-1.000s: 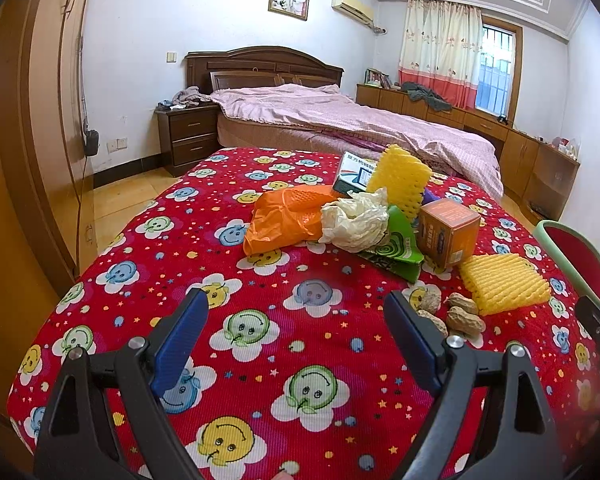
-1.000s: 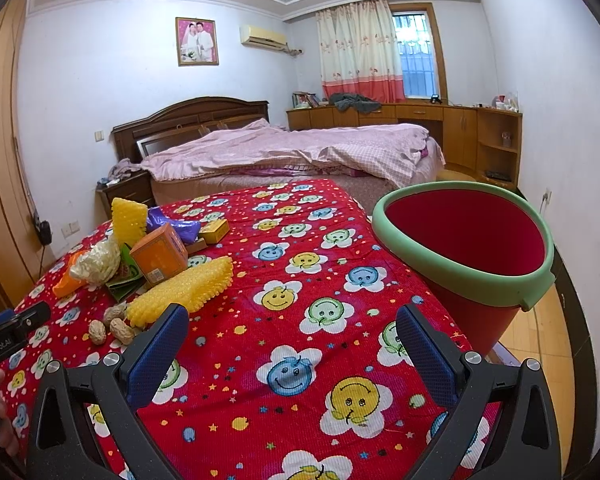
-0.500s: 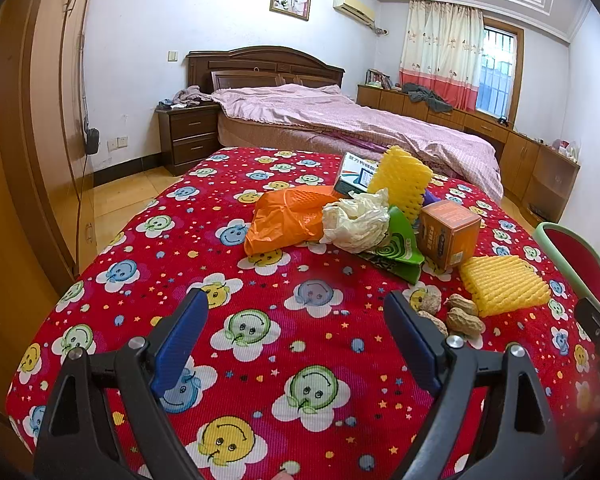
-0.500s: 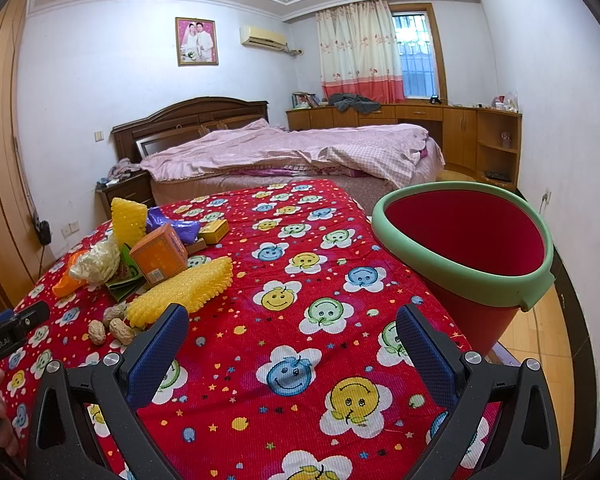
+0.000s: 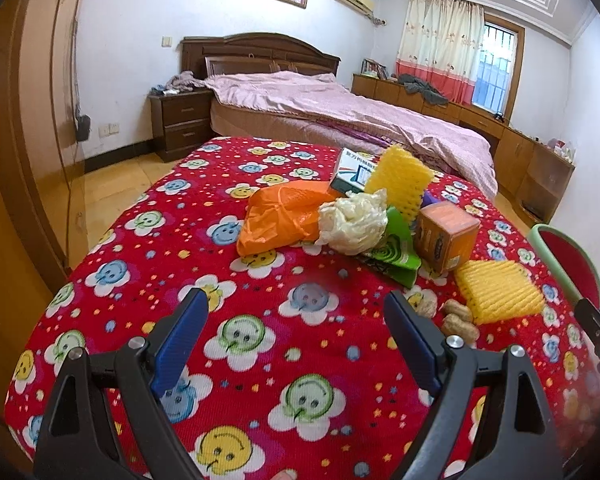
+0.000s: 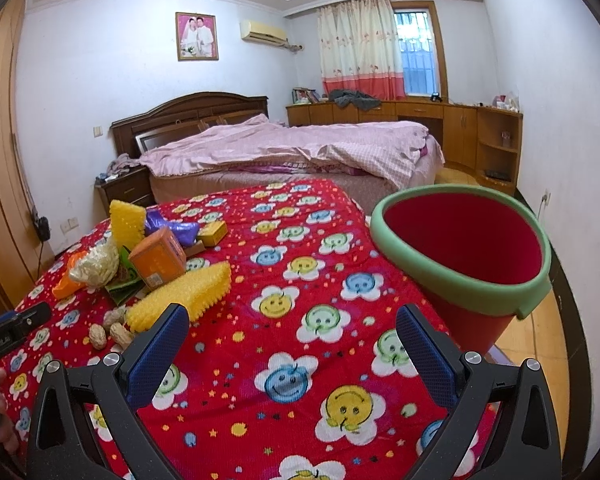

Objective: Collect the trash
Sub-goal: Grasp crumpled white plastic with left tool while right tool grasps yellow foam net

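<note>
Trash heaped on bench under red smiley-flower patterned cloth point(image 5: 300, 320), ahead of left hand-held gripper point(image 5: 296, 340) and apart from it. Heap comprises: crumpled orange plastic bag point(image 5: 280, 216), crumpled cream plastic bag point(image 5: 354, 220) touching it, green printed wrapper point(image 5: 398, 252) beneath, orange cardboard box point(image 5: 444, 236) just beside, upright yellow foam net sleeve point(image 5: 398, 184) behind, flat yellow foam net pad point(image 5: 498, 292) to right, peanut shells point(image 5: 458, 316) nearest right fingertip. Left hand-held gripper spread wide, grasping nothing, touching nothing.

Right hand-held gripper point(image 6: 294, 342) likewise spread wide, empty, held above cloth. Same heap to its left, with flat yellow foam net pad point(image 6: 184, 296) and peanut shells point(image 6: 112, 330) close to left finger. Red bin with green rim point(image 6: 460, 240) to its right, tilted, at bench edge.

Right wrist view alone shows full bin interior, purple wrapper point(image 6: 172, 226) and small yellow box point(image 6: 212, 234). Left wrist view shows only sliver of bin rim point(image 5: 540, 236), plus white-blue carton point(image 5: 352, 172) behind heap.
</note>
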`<control>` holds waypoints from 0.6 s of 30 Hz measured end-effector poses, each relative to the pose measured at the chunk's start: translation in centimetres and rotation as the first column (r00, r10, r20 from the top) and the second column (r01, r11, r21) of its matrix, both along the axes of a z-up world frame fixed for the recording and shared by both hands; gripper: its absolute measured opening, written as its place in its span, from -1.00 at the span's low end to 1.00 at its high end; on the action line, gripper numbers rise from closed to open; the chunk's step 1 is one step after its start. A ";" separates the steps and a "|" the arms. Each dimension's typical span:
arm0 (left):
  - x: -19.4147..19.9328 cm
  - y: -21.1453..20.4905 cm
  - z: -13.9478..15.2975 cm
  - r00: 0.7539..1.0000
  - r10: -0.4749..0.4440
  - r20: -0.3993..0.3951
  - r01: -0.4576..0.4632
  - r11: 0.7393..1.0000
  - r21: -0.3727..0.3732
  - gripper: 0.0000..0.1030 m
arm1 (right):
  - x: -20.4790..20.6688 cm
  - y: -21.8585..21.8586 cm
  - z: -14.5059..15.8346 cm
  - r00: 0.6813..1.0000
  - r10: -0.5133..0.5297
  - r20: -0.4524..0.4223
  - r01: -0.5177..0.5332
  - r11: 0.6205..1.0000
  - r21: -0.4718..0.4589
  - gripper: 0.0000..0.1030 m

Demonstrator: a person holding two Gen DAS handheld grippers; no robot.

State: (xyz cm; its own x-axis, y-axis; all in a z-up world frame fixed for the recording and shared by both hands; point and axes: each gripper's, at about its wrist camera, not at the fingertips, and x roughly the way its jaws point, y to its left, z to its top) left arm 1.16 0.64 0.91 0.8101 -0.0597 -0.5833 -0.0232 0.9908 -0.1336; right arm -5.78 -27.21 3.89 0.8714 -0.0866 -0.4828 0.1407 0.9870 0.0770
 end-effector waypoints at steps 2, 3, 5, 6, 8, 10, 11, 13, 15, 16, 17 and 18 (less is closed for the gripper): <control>0.7 0.0 0.5 1.000 -0.002 -0.004 0.002 1.000 -0.004 0.74 | 0.2 0.1 0.6 1.000 0.006 -0.006 -0.006 1.000 -0.007 0.99; 0.9 0.0 0.8 1.000 -0.003 -0.005 0.003 1.000 -0.003 0.74 | 0.4 0.1 0.8 1.000 0.008 -0.012 -0.008 1.000 -0.010 1.00; 1.7 -0.3 1.3 1.000 -0.009 -0.010 0.009 1.000 0.003 0.74 | 0.7 0.1 1.1 1.000 0.012 -0.022 -0.012 1.000 -0.006 1.00; 2.0 -0.3 1.4 1.000 -0.012 -0.011 0.012 1.000 0.004 0.74 | 1.0 0.1 1.2 0.999 0.016 -0.030 -0.016 1.000 0.001 0.99; 2.9 -0.6 1.7 1.000 -0.024 -0.017 0.024 1.000 0.014 0.74 | 1.3 0.1 1.4 0.999 0.020 -0.045 -0.020 1.000 0.014 0.99; 3.7 -1.1 1.8 0.999 -0.042 -0.028 0.043 0.999 0.032 0.74 | 1.8 0.1 1.5 0.997 0.032 -0.065 -0.030 0.999 0.028 1.00; 4.2 -1.4 1.9 0.998 -0.057 -0.037 0.058 0.998 0.039 0.74 | 2.1 0.1 1.6 0.996 0.037 -0.079 -0.034 0.999 0.033 1.00; 5.2 -1.7 1.9 0.995 -0.080 -0.053 0.082 0.996 0.041 0.73 | 2.6 0.2 1.6 0.995 0.047 -0.093 -0.043 0.998 0.039 1.00; 6.2 -2.2 1.8 0.992 -0.103 -0.068 0.106 0.993 0.046 0.73 | 3.0 0.3 1.6 0.993 0.059 -0.104 -0.054 0.997 0.046 0.99; 6.6 -2.4 1.8 0.991 -0.110 -0.074 0.114 0.992 0.052 0.73 | 3.4 0.3 1.7 0.991 0.069 -0.115 -0.063 0.996 0.059 0.99; 7.1 -2.7 1.7 0.991 -0.112 -0.078 0.117 0.991 0.061 0.73 | 3.6 0.3 1.6 0.989 0.076 -0.124 -0.067 0.995 0.073 0.99; 7.5 -2.9 1.6 0.990 -0.111 -0.083 0.116 0.991 0.068 0.73 | 3.8 0.2 1.6 0.987 0.086 -0.135 -0.074 0.993 0.094 0.99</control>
State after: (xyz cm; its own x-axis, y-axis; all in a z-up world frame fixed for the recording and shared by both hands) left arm 8.68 -2.31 2.53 0.7520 -0.1041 -0.6509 0.0823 0.9945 -0.0640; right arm -2.00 -26.96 5.50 0.7982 0.0293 -0.6017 0.0771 0.9856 0.1503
